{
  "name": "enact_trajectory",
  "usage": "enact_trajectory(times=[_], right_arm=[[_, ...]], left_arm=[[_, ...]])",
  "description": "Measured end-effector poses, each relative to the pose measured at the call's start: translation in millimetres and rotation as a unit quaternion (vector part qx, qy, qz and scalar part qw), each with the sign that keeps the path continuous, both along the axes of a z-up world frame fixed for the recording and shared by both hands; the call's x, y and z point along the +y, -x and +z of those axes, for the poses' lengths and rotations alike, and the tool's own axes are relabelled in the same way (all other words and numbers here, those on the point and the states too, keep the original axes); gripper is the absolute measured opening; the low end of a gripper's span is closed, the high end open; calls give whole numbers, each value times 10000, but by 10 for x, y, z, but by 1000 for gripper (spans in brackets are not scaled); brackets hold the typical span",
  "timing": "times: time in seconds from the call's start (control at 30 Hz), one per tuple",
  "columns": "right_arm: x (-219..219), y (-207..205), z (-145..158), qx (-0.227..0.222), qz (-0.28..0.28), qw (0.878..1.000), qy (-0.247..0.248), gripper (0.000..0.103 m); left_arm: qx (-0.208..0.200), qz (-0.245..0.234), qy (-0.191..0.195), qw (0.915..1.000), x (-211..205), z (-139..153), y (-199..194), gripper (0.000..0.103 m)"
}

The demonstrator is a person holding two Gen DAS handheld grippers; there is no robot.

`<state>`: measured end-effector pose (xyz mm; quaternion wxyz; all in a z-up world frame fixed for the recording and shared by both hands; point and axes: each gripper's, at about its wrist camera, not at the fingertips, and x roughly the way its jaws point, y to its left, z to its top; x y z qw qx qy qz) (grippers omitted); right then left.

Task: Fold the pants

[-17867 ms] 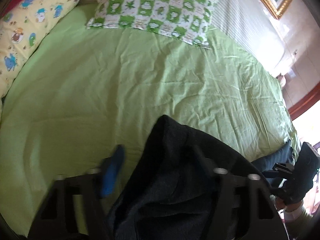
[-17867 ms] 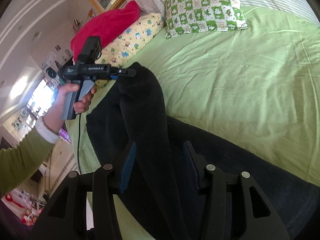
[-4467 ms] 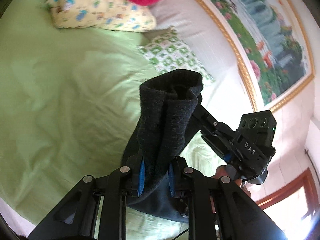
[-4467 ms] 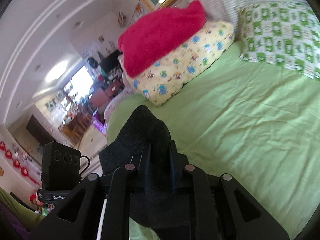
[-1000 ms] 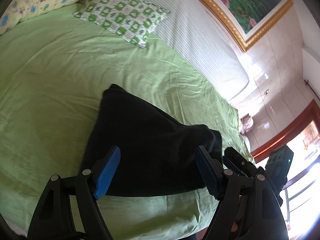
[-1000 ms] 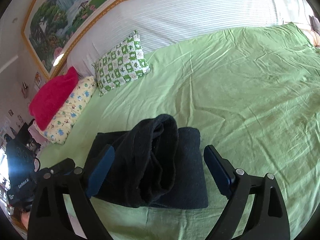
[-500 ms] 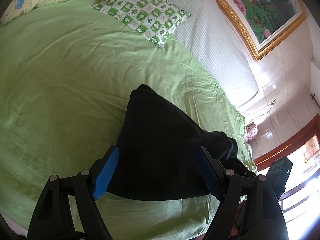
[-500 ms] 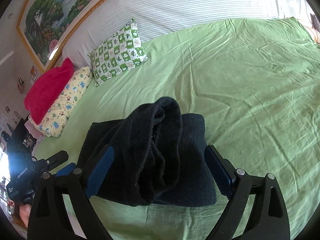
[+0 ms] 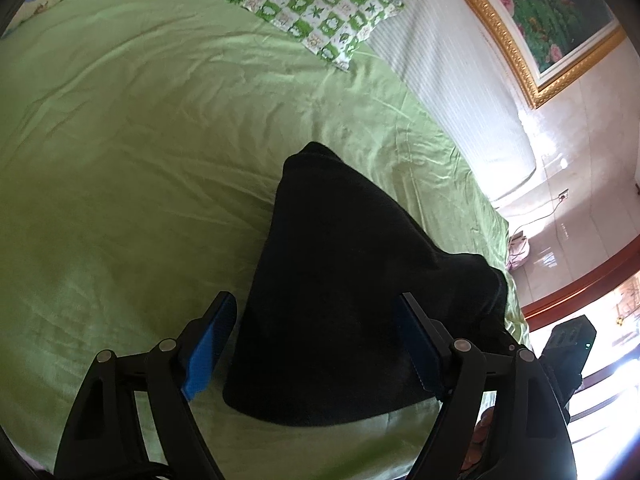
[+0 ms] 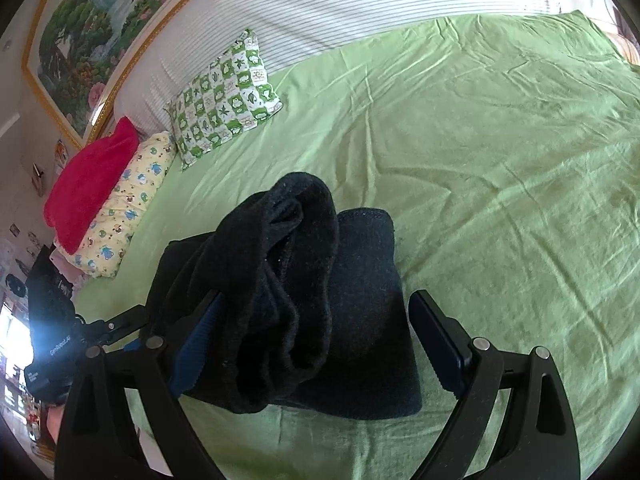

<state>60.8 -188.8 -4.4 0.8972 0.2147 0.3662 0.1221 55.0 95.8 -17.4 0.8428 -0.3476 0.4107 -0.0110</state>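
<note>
The dark pants [image 9: 336, 288] lie folded into a thick bundle on the green bed sheet [image 9: 140, 152]. My left gripper [image 9: 316, 344] is open, its blue-padded fingers straddling the near end of the bundle. In the right wrist view the pants [image 10: 304, 292] show a flat lower layer with a bunched, rolled layer on top. My right gripper [image 10: 320, 344] is open too, its fingers either side of the bundle. The left gripper [image 10: 60, 344] shows at the left edge there, and the right gripper [image 9: 560, 348] at the right edge of the left wrist view.
A green checked pillow [image 10: 224, 96], a yellow patterned pillow [image 10: 124, 208] and a red blanket [image 10: 88, 176] lie at the head of the bed by a striped white headboard [image 10: 360, 4]. The bed's near edge is just below the pants.
Both grippers have moved slightly closer over the pants bundle. Both stay open. The pants lie as before.
</note>
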Motion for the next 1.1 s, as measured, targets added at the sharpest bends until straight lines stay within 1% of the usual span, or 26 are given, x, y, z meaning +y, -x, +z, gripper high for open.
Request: enact_trajectory(times=[0.17, 0.27, 0.4, 0.5, 0.6, 0.73, 0.8, 0.83, 0.9, 0.93, 1.0, 1.07, 1.1], right_arm=[[-21, -50, -70, 92, 61, 9999, -91, 92], [-37, -48, -97, 34, 104, 9999, -106, 92], [-103, -49, -182, 51, 223, 9993, -281, 74], [-192, -18, -228, 5, 314, 9987, -399, 64], [-283, 8, -277, -8, 350, 9973, -648, 59], [-335, 12, -304, -23, 378, 9958, -836, 56], [-343, 18, -308, -40, 399, 9955, -863, 56], [-346, 21, -312, -52, 412, 9952, -888, 56], [-360, 28, -317, -62, 425, 9947, -933, 55], [-361, 27, -319, -62, 432, 9945, -957, 55], [-365, 20, -322, -57, 446, 9938, -1015, 54], [-364, 20, -318, -60, 458, 9933, -1061, 53], [-364, 23, -314, -57, 463, 9929, -1095, 52]], left_arm=[[112, -65, -14, 9999, -25, -70, -119, 82], [177, -87, 20, 9998, -46, -122, -197, 82], [240, -116, 38, 9996, -76, -181, -279, 82], [247, -131, 25, 9996, -97, -203, -337, 83], [252, -152, -64, 9995, -148, -217, -405, 83], [223, -189, -282, 9992, -245, -220, -478, 83], [193, -213, -279, 9992, -261, -231, -489, 76], [181, -281, -199, 9992, -273, -244, -516, 69], [167, -284, -188, 9993, -287, -240, -540, 66], [155, -307, -184, 9992, -294, -234, -549, 61], [127, -331, -182, 9992, -309, -216, -533, 57], [93, -352, -143, 9992, -294, -195, -513, 50], [69, -358, -124, 9993, -290, -179, -508, 48]])
